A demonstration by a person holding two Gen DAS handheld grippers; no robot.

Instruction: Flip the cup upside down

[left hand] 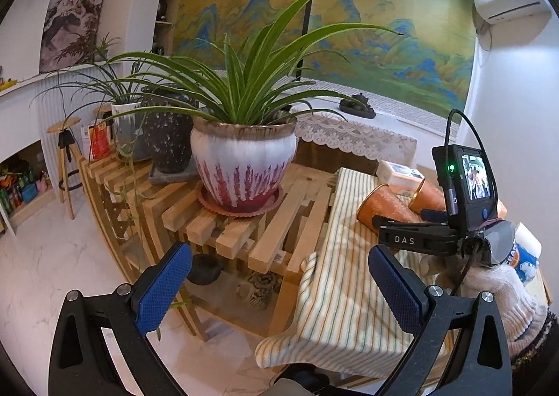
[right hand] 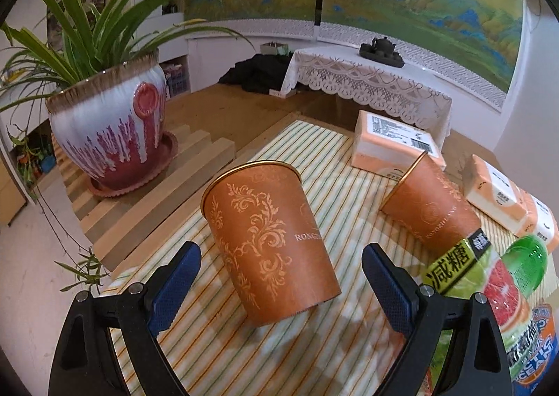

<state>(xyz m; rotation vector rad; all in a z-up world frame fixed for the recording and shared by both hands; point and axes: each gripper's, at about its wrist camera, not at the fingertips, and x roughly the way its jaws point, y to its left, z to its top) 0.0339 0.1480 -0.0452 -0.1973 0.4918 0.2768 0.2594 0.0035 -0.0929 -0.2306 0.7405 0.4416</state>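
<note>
Flip not begun: near cup (right hand: pixel 272 239) lies sideways between the spread, empty right gripper (right hand: pixel 281 286); left gripper (left hand: pixel 279 286) idle, spread wide.

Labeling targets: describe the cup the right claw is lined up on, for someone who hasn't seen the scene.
Find the striped cloth beside the big potted plant. Two orange paper cups lie on it. The target cup is the nearer one, between the open right claw fingers, rim facing away; the other cup lies farther right.

Cup (right hand: pixel 269 239): orange, gold scrollwork, gold rim. Cloth (right hand: pixel 279 343): cream, green and orange stripes. Pot (right hand: pixel 104 130): white, red-purple drips. Pads (right hand: pixel 174 287): blue.
</note>
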